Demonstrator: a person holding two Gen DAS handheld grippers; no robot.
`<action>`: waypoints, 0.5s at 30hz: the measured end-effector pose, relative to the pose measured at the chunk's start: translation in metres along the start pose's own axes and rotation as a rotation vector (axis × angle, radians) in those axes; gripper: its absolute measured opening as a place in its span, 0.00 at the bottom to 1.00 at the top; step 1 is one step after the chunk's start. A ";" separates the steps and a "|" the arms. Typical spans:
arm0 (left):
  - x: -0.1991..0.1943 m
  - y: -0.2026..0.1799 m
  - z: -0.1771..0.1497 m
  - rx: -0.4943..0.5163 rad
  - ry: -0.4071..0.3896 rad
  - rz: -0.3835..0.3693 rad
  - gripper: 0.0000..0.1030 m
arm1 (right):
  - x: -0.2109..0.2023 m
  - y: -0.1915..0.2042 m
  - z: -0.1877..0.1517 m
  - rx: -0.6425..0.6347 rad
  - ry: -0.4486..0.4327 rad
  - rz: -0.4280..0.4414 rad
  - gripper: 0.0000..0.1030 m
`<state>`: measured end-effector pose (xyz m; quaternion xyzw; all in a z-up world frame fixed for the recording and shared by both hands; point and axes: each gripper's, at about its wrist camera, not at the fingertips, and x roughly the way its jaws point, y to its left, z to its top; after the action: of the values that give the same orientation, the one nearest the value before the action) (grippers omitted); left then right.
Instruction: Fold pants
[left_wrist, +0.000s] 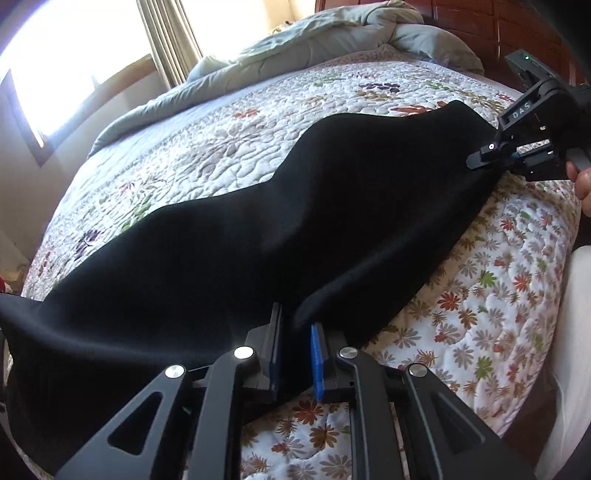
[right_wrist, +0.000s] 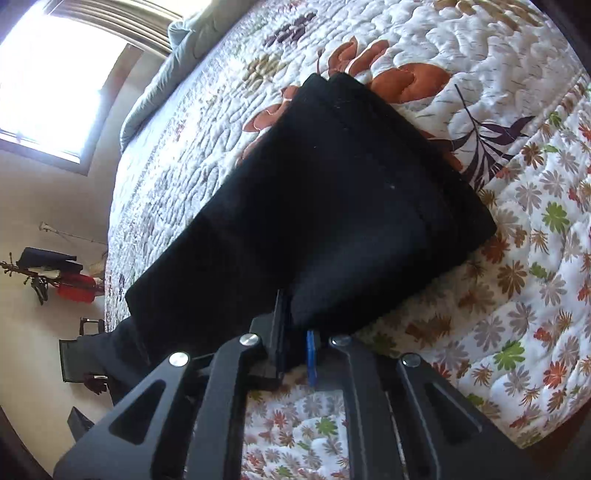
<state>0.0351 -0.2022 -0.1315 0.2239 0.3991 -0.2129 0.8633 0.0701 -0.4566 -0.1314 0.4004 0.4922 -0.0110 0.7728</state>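
Black pants (left_wrist: 295, 229) lie stretched lengthwise across a floral quilted bed (left_wrist: 480, 314). My left gripper (left_wrist: 295, 332) is shut on the near edge of the pants, the cloth pinched between its jaws. My right gripper (left_wrist: 484, 157) shows in the left wrist view at the far right end of the pants, shut on that end. In the right wrist view my right gripper (right_wrist: 295, 332) pinches the pants (right_wrist: 314, 203) at their near edge; the hem end lies flat on the quilt (right_wrist: 517, 277) beyond it.
A crumpled grey-green comforter (left_wrist: 314, 40) is heaped at the head of the bed, by a dark wooden headboard (left_wrist: 498, 22). A bright window with curtains (left_wrist: 74, 55) is at the left. A rack with red and dark items (right_wrist: 59, 277) stands by the far wall.
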 end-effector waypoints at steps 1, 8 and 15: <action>0.000 -0.002 0.000 0.010 -0.004 0.009 0.13 | -0.006 0.002 -0.001 0.006 -0.003 -0.006 0.21; 0.002 0.007 0.004 -0.054 0.008 -0.029 0.14 | -0.073 0.035 -0.027 -0.141 -0.214 -0.291 0.32; 0.002 0.006 0.002 -0.069 -0.001 -0.021 0.14 | 0.006 0.102 -0.058 -0.320 0.016 -0.066 0.43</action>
<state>0.0407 -0.1985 -0.1305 0.1895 0.4083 -0.2080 0.8684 0.0715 -0.3482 -0.0851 0.2559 0.5068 0.0457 0.8220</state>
